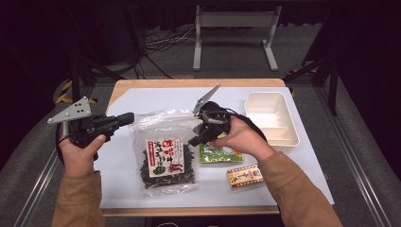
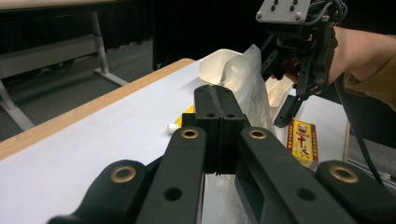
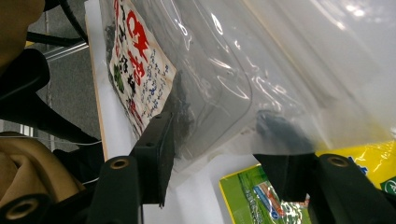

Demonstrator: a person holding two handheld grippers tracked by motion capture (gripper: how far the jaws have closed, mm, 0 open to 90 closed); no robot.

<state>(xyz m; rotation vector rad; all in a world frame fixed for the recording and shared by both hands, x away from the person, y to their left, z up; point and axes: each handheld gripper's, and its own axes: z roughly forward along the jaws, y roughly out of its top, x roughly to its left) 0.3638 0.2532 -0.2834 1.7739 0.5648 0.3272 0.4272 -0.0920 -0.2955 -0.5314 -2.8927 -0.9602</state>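
Observation:
A clear bag of dried seaweed (image 1: 165, 158) with a red-and-white label lies flat in the middle of the white mat (image 1: 142, 101). My left gripper (image 1: 128, 117) meets the bag's top left corner. In the left gripper view its jaws (image 2: 217, 121) are pressed together, and bag plastic (image 2: 252, 91) stands up just past them. My right gripper (image 1: 196, 138) is at the bag's right edge. There its jaws stand apart with the bag's edge (image 3: 219, 98) between them (image 3: 219, 156). It also shows across the table (image 2: 299, 100).
A green-and-yellow packet (image 1: 217, 154) lies under my right hand, and a small red-and-yellow box (image 1: 244, 176) sits in front of it. A white divided tray (image 1: 288, 123) stands at the back right. The wooden table edge (image 1: 189, 83) runs behind.

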